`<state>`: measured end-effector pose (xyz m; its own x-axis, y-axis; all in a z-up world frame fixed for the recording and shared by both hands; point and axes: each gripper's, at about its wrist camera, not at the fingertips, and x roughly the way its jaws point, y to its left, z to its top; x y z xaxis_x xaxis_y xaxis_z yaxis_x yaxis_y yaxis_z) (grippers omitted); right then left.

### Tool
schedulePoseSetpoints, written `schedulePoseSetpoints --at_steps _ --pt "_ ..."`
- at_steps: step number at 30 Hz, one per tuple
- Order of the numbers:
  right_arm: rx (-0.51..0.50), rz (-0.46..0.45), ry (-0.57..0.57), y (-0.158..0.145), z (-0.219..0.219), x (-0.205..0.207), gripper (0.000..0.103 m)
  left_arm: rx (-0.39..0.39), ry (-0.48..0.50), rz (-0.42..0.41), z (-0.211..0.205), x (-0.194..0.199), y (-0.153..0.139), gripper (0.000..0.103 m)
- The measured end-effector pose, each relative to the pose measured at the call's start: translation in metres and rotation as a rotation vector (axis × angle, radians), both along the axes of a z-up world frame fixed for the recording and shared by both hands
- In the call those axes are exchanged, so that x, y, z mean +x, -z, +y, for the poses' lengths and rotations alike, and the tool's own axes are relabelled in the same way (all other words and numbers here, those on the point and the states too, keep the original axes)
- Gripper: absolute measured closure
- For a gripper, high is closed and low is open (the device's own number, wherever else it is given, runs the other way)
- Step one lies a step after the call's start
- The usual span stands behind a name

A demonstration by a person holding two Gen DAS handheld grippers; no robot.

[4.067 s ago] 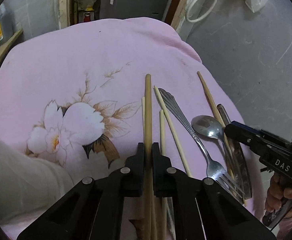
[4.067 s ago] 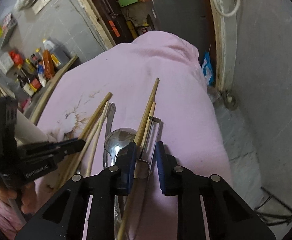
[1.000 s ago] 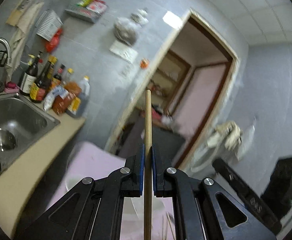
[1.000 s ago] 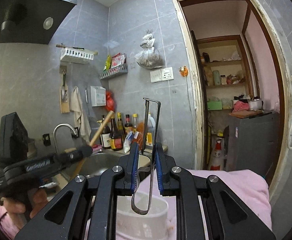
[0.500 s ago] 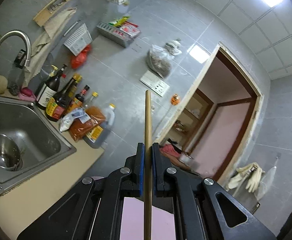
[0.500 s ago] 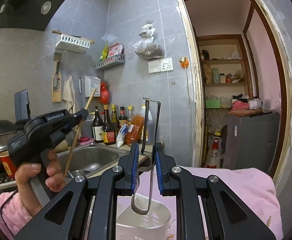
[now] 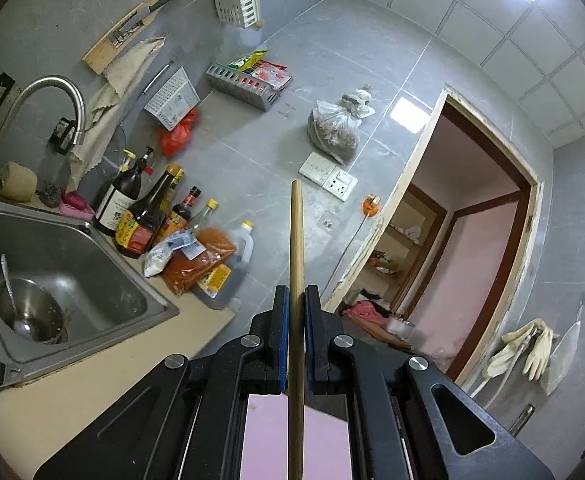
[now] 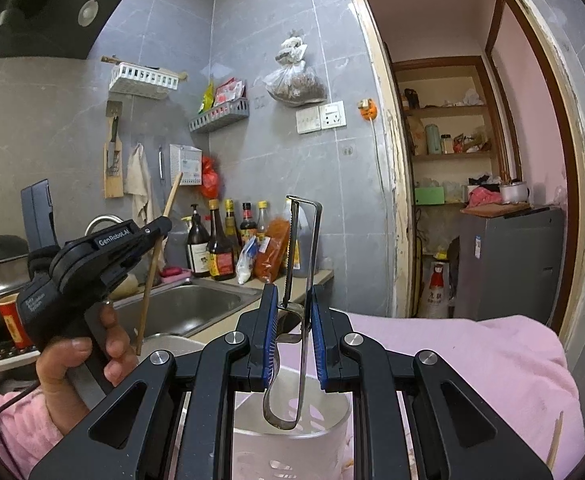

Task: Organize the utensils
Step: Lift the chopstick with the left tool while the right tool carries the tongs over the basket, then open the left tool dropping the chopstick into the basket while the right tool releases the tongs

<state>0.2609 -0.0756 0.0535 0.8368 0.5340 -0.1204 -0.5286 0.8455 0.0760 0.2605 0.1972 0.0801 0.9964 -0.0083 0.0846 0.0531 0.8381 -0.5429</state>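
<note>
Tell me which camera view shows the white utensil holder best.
The right wrist view. The white utensil holder stands right below the right gripper, its rim and slotted wall visible, with the peeler hanging over its mouth. The left wrist view shows none of it.

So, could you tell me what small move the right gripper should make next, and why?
Probably lower it a little, then open. The right gripper is shut on the metal wire-frame peeler, whose looped handle end already hangs within the mouth of the white plastic utensil holder on the pink cloth.
</note>
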Motion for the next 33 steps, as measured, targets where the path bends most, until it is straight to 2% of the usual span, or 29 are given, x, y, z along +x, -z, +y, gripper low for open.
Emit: schedulePoseSetpoints --at_steps 6,13,18,22,24,33 --pt "-0.015 0.019 -0.008 0.008 0.003 0.000 0.089 0.012 -0.015 0.004 -0.009 -0.004 0.009 0.097" --pt "-0.023 0.041 -0.011 0.017 0.003 0.001 0.089 0.120 -0.073 -0.005 -0.028 -0.018 0.013 0.096" --pt "-0.022 0.047 -0.018 0.019 0.005 0.000 0.089 0.113 -0.065 0.014 -0.027 -0.012 0.004 0.096" --pt "-0.023 0.048 -0.021 0.021 0.005 0.000 0.089 0.150 -0.084 0.009 -0.031 -0.008 -0.004 0.097" --pt "-0.022 0.055 -0.024 0.021 0.006 0.001 0.089 0.161 -0.104 0.011 -0.032 -0.008 -0.002 0.097" --pt "-0.032 0.091 -0.033 0.025 0.008 0.006 0.089 0.135 -0.065 0.074 -0.031 -0.013 0.014 0.097"
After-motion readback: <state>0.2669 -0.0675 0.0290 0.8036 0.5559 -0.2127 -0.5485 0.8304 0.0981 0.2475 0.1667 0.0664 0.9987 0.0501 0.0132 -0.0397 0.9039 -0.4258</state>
